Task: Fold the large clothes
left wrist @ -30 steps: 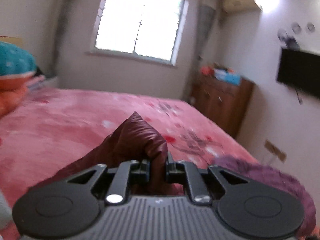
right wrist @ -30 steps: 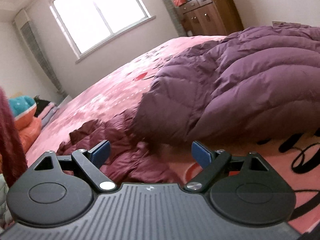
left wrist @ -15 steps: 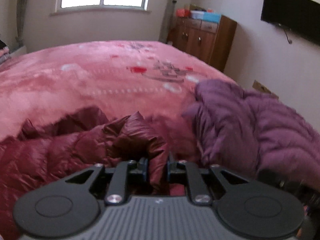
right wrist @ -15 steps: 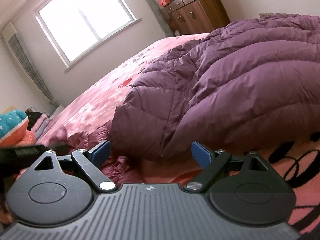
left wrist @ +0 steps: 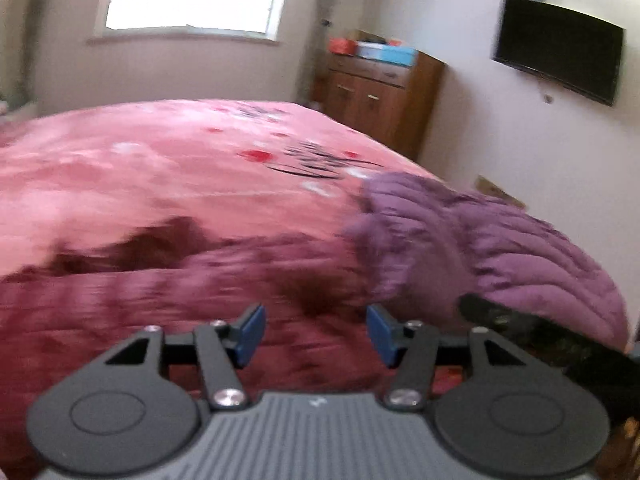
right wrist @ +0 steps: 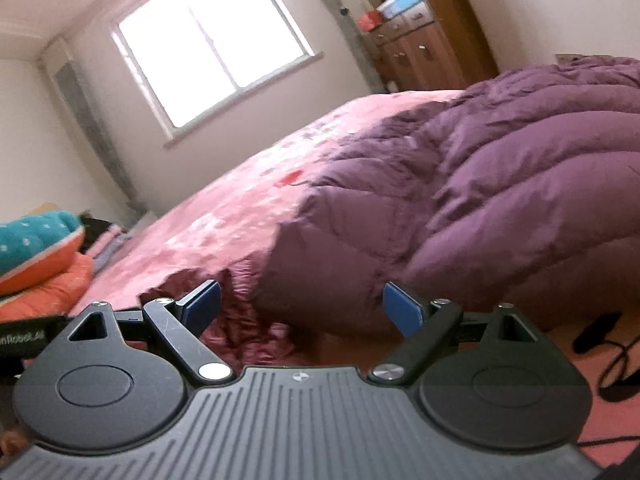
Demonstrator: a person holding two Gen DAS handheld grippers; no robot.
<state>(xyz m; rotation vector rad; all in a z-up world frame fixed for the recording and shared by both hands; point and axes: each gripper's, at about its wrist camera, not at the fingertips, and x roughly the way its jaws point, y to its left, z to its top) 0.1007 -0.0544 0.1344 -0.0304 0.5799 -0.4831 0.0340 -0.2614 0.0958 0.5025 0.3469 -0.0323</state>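
A dark red quilted jacket [left wrist: 168,304] lies spread on the pink bed, blurred by motion. My left gripper [left wrist: 316,334] is open and empty just above its near part. A purple quilted jacket [left wrist: 488,248] lies heaped to the right; it also fills the right wrist view [right wrist: 472,200]. My right gripper [right wrist: 302,310] is open and empty, low over the bed, facing the purple jacket's near edge, with a fold of the red jacket [right wrist: 240,312] behind its left finger.
The pink blanket [left wrist: 160,176] covers the bed. A wooden cabinet [left wrist: 384,100] stands at the far right by the window. A wall TV [left wrist: 556,50] hangs on the right. Teal and orange pillows [right wrist: 36,252] lie at the left. A black cord [right wrist: 616,360] lies at the right.
My left gripper has opened and let go of the red jacket, which now lies flat on the bed. My right gripper stayed open and moved slightly nearer the purple jacket.
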